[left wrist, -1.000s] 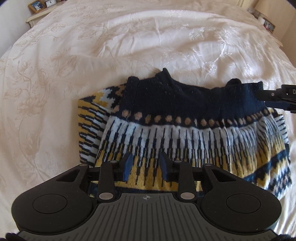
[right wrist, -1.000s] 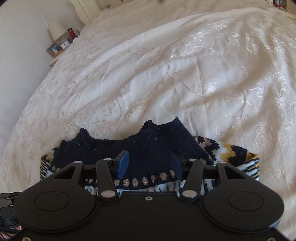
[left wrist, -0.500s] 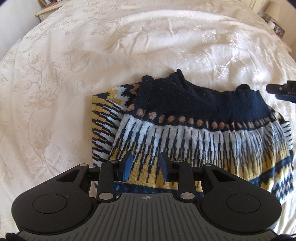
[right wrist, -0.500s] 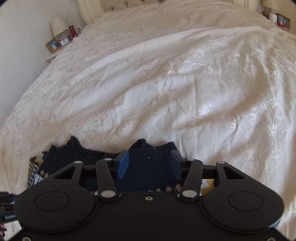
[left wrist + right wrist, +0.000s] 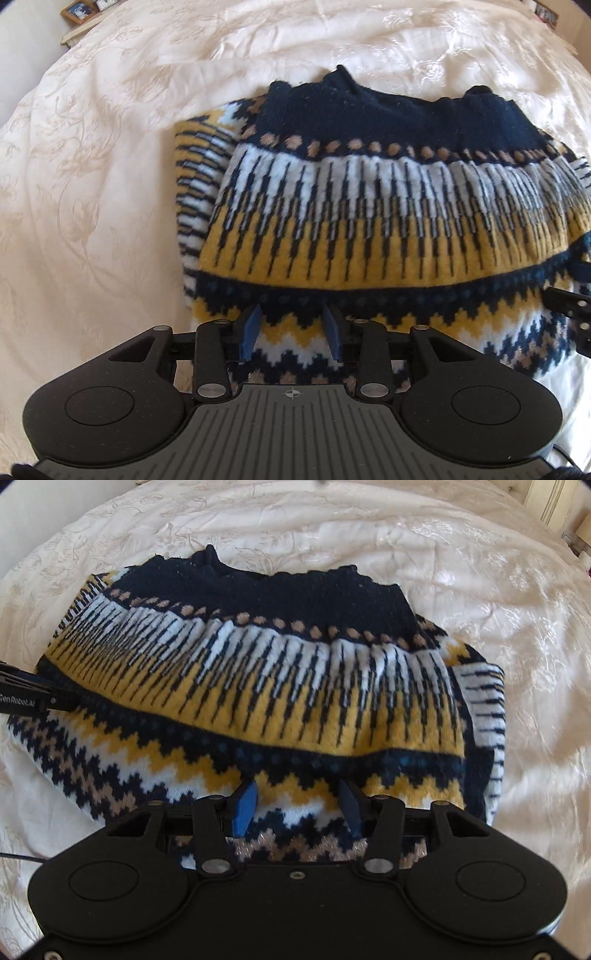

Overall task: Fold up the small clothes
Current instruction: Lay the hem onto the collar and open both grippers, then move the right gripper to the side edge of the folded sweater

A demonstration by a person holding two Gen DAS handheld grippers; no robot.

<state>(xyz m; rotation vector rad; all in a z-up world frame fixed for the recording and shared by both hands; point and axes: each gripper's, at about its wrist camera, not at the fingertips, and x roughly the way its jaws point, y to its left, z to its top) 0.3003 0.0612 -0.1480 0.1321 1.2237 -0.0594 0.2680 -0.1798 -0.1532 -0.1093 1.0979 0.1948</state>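
Blue-padded, the left gripper [image 5: 291, 334] and right gripper [image 5: 297, 808] each hovered with jaws spread apart over the near zigzag hem, gripping nothing. Beyond them the knitted sweater [image 5: 369, 206] lay folded on the cream bedspread [image 5: 92, 184], navy collar band toward the far edge. A framed picture [image 5: 79, 9] stood past the bed's far left corner.
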